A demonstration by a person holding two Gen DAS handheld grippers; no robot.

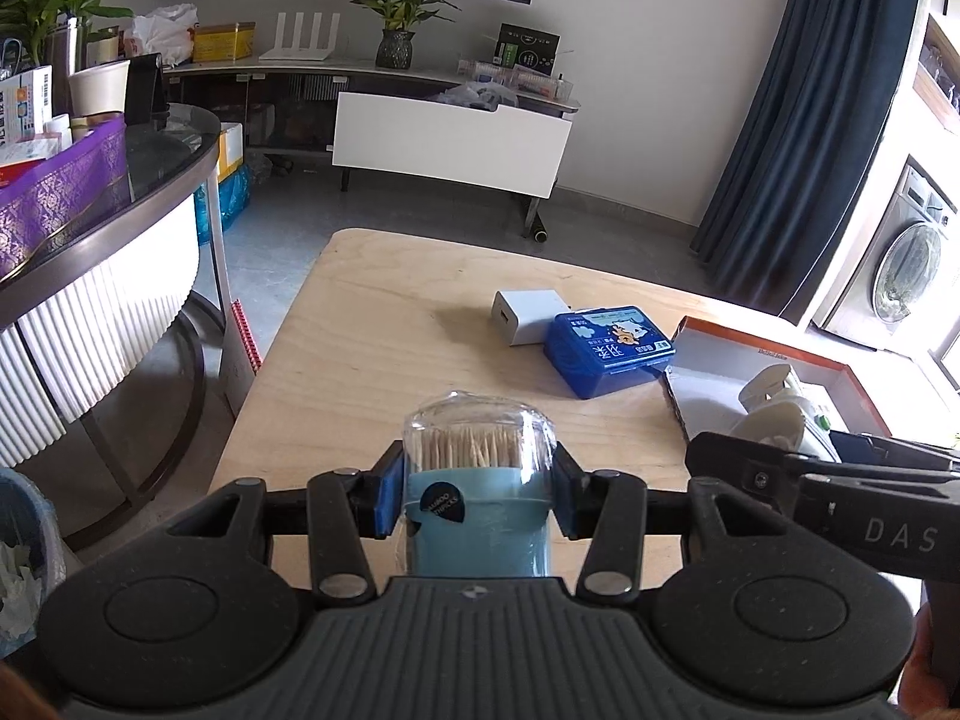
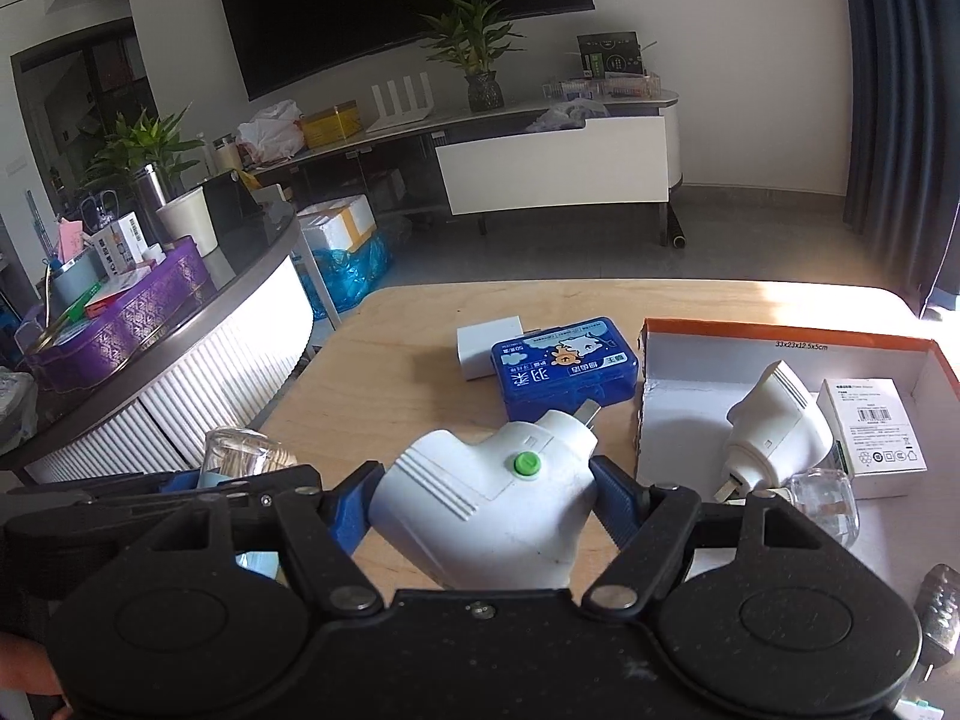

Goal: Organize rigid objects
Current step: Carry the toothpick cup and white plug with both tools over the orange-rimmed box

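Observation:
My left gripper (image 1: 477, 495) is shut on a blue toothpick jar (image 1: 477, 504) with a clear dome lid, held above the near edge of the wooden table (image 1: 384, 324). My right gripper (image 2: 480, 504) is shut on a white plug adapter (image 2: 486, 510) with a green button, left of the orange-rimmed box (image 2: 780, 348). The box holds a second white adapter (image 2: 780, 426) and a small white carton (image 2: 876, 426). A blue plastic case (image 1: 609, 351) (image 2: 564, 366) and a white charger block (image 1: 528, 315) (image 2: 480, 345) lie mid-table. The toothpick jar also shows in the right wrist view (image 2: 240, 450).
A clear small container (image 2: 825, 501) sits at the box's near side. A round glass-topped table (image 1: 90, 228) with a purple box (image 1: 54, 186) stands left. A TV stand (image 1: 450, 138) is beyond. A bin (image 1: 24, 558) is at lower left.

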